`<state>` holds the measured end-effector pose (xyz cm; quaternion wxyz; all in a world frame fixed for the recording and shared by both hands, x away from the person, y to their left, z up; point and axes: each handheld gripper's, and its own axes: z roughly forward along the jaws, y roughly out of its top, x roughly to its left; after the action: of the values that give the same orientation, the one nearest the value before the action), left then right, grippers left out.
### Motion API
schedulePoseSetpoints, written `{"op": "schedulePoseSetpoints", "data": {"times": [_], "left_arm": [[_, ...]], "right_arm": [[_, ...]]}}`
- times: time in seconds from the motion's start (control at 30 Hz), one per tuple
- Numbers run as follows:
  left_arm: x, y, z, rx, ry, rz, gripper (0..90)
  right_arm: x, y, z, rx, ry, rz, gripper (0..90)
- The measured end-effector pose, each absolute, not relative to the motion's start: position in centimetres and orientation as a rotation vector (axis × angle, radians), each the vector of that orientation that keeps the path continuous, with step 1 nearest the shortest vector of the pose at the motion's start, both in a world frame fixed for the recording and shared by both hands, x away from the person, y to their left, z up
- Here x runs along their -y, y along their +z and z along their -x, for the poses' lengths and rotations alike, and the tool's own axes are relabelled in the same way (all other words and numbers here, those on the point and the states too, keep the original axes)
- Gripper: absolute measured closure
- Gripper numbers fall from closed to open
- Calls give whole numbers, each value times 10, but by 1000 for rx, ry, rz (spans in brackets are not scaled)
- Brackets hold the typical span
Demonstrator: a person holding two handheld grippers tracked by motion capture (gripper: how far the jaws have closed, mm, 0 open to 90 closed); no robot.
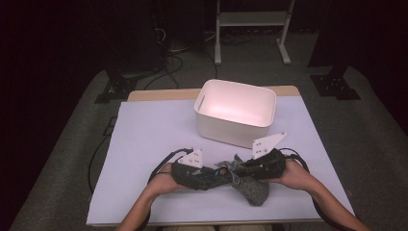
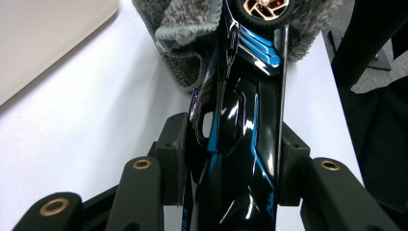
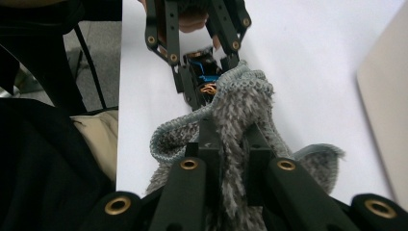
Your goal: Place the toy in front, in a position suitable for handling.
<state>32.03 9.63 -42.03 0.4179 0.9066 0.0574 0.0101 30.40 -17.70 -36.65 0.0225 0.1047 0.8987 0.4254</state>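
The toy car [image 2: 240, 144] is near the front edge of the tabletop [image 1: 144, 144], in the middle, between the two grippers. It has a glossy black body with blue stripes and a wheel with a copper-coloured rim. The left gripper [image 1: 207, 175] has its fingers [image 2: 175, 154] closed on the sides of the car body. The right gripper [image 1: 245, 171] has its fingers [image 3: 211, 144] closed on a grey fluffy cloth [image 1: 252, 190], and this cloth lies against the wheel end of the car. The white bin [image 1: 235, 113] stands behind them, near the far edge. The left and right parts of the tabletop are free.
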Motion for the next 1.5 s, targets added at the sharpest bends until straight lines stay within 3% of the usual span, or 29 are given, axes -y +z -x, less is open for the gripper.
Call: {"op": "schedulePoseSetpoints", "data": {"times": [0.53, 0.8, 1.03, 1.33, 1.5], "left_arm": [[-89, -428, -325, -110, -5, -2330, 535], [-92, -424, -326, -109, 1, -2323, 551], [-101, -418, -325, -139, -26, -2291, 474], [-113, -410, -326, -169, -104, -2239, 438], [-109, -419, -323, -158, -150, -2292, 428]], "right_arm": [[199, -408, -300, -2806, 1365, -475, 816], [190, -399, -304, -2806, 1375, -443, 815], [180, -400, -304, -2832, 1404, -419, 814], [180, -400, -295, -2843, 1399, -399, 815], [180, -401, -291, -2856, 1412, -390, 815]]}}
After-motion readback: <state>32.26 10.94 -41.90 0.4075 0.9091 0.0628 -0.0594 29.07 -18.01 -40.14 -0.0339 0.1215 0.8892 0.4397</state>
